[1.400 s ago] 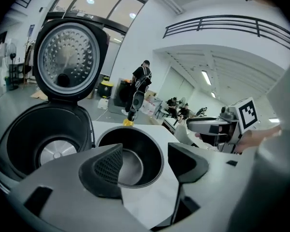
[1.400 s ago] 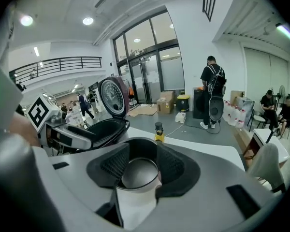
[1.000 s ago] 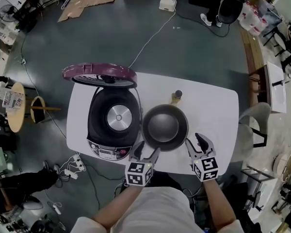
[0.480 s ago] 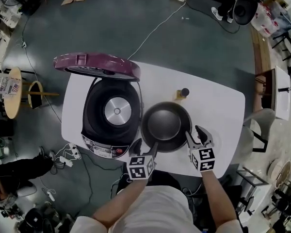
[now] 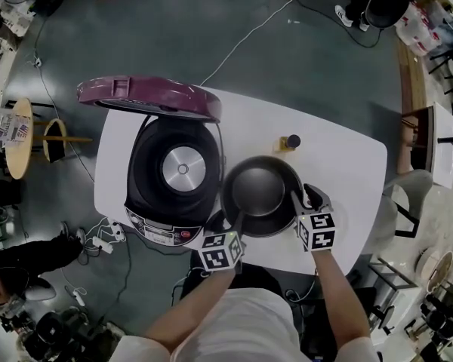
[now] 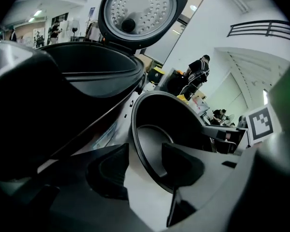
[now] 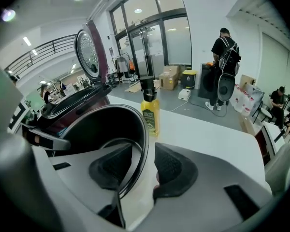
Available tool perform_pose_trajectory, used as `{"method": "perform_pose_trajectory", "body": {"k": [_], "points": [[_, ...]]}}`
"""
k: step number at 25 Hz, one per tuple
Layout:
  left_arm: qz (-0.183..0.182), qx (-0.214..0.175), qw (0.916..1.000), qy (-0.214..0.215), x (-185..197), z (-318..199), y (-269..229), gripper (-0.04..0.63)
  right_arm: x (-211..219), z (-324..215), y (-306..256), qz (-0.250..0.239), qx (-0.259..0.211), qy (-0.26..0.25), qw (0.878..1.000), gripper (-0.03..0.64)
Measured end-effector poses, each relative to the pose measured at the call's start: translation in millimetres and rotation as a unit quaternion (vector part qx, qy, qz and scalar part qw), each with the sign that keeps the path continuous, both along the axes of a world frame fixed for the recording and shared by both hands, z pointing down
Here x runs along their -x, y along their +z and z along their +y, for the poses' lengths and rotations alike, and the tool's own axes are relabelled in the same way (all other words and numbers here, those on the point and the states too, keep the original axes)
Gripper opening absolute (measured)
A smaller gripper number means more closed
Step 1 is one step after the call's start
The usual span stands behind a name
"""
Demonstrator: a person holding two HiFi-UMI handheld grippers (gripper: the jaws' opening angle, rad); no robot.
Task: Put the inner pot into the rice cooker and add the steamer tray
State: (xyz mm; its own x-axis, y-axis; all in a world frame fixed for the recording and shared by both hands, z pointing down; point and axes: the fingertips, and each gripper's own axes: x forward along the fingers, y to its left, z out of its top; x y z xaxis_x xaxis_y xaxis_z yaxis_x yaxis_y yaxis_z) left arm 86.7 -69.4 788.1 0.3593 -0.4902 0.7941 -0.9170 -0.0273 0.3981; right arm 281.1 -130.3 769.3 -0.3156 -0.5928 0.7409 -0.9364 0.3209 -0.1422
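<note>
Round, smooth dark metal inner pot (image 5: 260, 193)

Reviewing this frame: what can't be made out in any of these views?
- Steamer tray: appears in no view; it may lie beyond the frame edges.
- Rice cooker panel print: head view, too small to read.
- Bottle label text: right gripper view, too small and soft.
- Inner pot outer wall: head view, hidden beneath its own rim.
</note>
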Motion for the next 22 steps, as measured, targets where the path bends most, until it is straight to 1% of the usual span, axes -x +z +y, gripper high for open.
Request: {"method": "perform_pose_trajectory", "body": {"k": [5,9,12,14,22], "points": [[-0.019,-0.004,0.9996,-0.019,7,-3,1,0.107,3,-4,14,0.0,0.035,-0.002,0.999,0.077],[-0.027,-0.001,0.9994,-0.019,9,-1,1,0.094,2,-1,12,-0.034,0.054,0.033,0.997,0.038],[-0.026,0.005,0.9996,-0.015,9,5,2,0.089,2,5,7,-0.028,0.048,0.039,0.998,0.038],[-0.022,0.003,0.9997,-0.008,7,7,-1,0.089,0,10,4,-0.026,0.046,0.047,0.997,0.038],[-0.008,-0.029,0.9992,0.027,0,6,-34,0.086,-13,34,-32,-0.026,0.024,0.089,0.995,0.041]]}}
